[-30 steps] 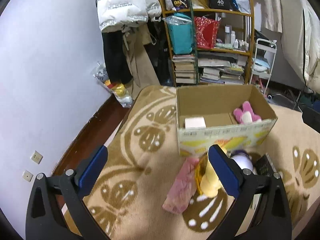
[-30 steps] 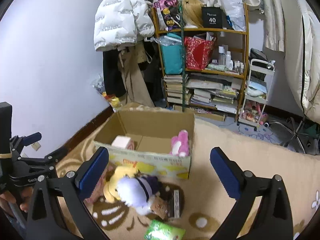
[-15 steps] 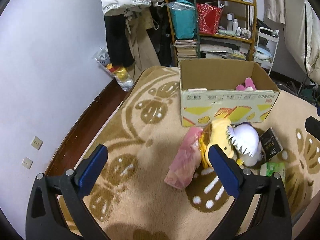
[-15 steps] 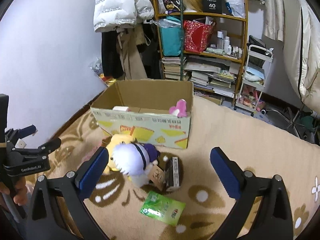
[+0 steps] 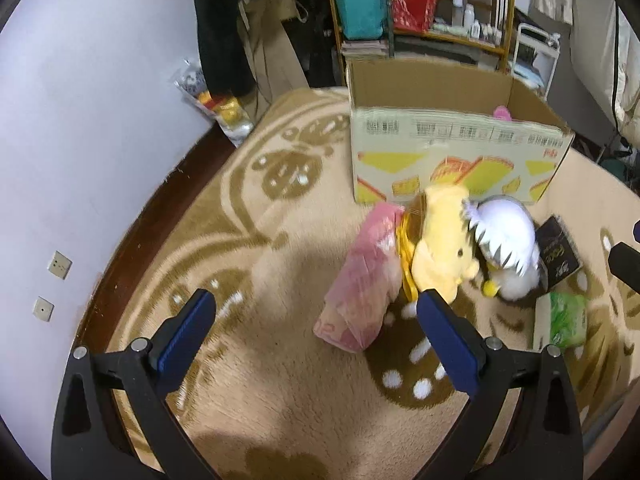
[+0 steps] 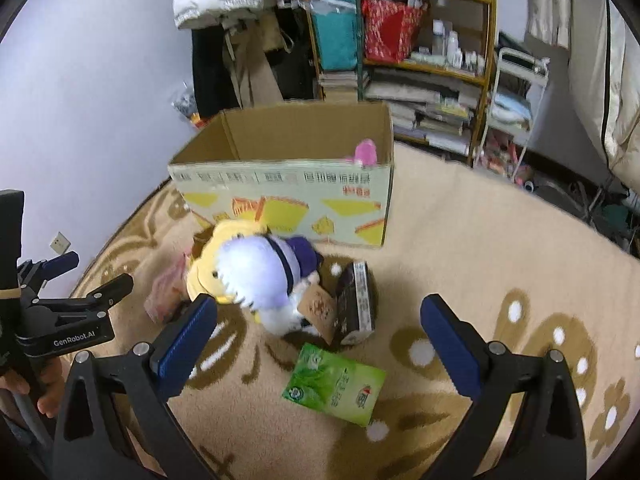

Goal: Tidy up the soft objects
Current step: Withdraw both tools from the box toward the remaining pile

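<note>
Soft objects lie ahead of my tongs: both my left gripper (image 5: 316, 326) and right gripper (image 6: 318, 330) are spread wide, holding nothing. Just beyond the left one I count one pink plastic-wrapped packet (image 5: 362, 280), one yellow plush toy (image 5: 442, 236) and one white-and-purple plush doll (image 6: 260, 274), touching. Farther ahead stands one printed cardboard box (image 6: 288, 192), one pink plush (image 6: 366, 152) inside.
</note>
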A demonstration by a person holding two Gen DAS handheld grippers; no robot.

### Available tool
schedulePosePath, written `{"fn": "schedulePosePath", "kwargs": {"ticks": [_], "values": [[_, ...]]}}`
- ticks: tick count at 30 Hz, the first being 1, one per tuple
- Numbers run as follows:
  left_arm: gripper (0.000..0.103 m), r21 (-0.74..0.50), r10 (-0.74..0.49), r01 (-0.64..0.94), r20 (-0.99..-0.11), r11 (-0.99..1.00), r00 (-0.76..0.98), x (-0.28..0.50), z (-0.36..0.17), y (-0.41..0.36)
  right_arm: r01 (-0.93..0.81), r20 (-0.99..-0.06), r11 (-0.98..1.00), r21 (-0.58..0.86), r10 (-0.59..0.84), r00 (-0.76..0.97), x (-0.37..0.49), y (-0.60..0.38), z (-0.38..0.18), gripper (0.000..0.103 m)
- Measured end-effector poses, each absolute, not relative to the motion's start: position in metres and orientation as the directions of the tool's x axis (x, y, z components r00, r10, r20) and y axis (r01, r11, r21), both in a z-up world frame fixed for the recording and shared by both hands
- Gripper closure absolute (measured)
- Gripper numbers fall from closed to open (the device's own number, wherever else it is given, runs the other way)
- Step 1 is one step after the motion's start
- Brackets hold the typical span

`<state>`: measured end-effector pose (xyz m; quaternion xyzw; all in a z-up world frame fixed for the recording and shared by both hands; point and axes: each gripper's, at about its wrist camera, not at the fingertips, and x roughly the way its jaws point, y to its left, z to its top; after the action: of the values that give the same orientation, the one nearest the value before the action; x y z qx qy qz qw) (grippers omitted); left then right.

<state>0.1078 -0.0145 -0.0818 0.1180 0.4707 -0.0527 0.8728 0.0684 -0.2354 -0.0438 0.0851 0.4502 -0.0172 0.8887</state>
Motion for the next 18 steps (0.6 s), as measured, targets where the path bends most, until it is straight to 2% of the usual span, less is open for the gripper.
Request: {"fn": "schedulePosePath", "kwargs": {"ticks": [6, 18], "values": [[0.003, 0.140, 0.001, 0.243, -0.867, 0.960, 0.498, 0.117, -0.099, -0.019, 0.121, -0.854, 0.984, 0.133, 0.052, 0.517, 0.079, -0.234, -0.069, 0.000], [0.003, 0.129, 0.018, 0.227, -0.900, 0.965, 0.436, 0.136, -0.128, -0.020, 0.142, -0.906, 0.982, 0.127, 0.057, 0.419, 0.092, -0.230, -0.104, 0.000]]}}
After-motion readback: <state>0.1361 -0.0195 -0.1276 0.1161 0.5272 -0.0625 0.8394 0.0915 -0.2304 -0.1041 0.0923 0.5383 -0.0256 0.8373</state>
